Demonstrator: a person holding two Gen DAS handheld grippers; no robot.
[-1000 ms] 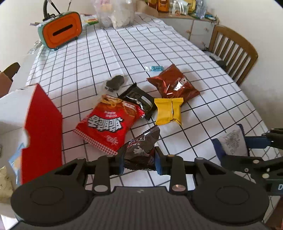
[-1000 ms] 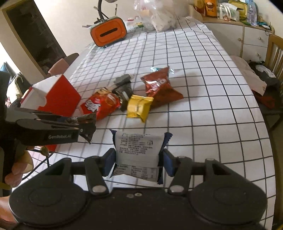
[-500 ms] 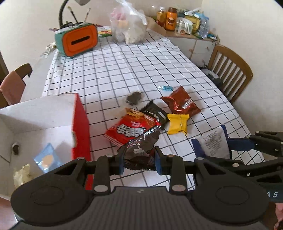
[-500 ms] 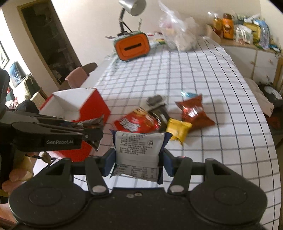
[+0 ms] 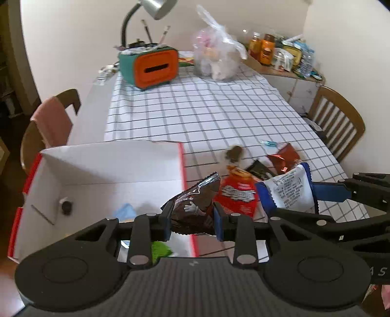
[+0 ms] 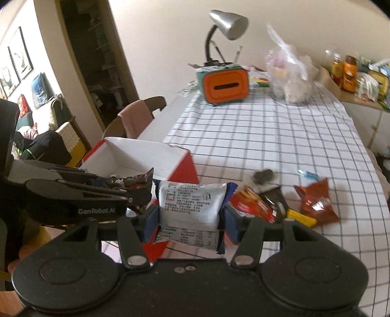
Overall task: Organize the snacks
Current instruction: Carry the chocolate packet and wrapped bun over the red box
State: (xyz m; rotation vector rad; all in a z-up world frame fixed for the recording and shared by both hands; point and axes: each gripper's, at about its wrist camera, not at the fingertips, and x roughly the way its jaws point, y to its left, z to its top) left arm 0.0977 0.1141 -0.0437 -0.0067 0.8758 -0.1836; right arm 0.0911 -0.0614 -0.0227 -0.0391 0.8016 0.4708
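My left gripper (image 5: 192,223) is shut on a dark brown candy packet (image 5: 195,207) and holds it over the right rim of the red-and-white box (image 5: 109,165). My right gripper (image 6: 187,220) is shut on a white-and-blue snack packet (image 6: 190,202), just right of the box (image 6: 136,156). The white packet also shows in the left wrist view (image 5: 288,192). On the checked tablecloth (image 5: 207,114) lie a red chip bag (image 5: 237,195), a black packet (image 5: 258,169), a red-brown bag (image 6: 315,202), a yellow packet (image 6: 301,217) and a small dark sweet (image 6: 264,176).
The box holds a few small packets (image 5: 124,211). An orange-and-teal tissue box (image 5: 151,65), a desk lamp (image 6: 226,22) and a clear plastic bag (image 5: 217,58) stand at the far end. Chairs stand on the left (image 5: 51,122) and on the right (image 5: 338,122). A cluttered cabinet (image 5: 282,56) stands behind.
Both grippers have lifted and swung left with their packets, from beside the snack pile to the box. The box's inside has come into view.
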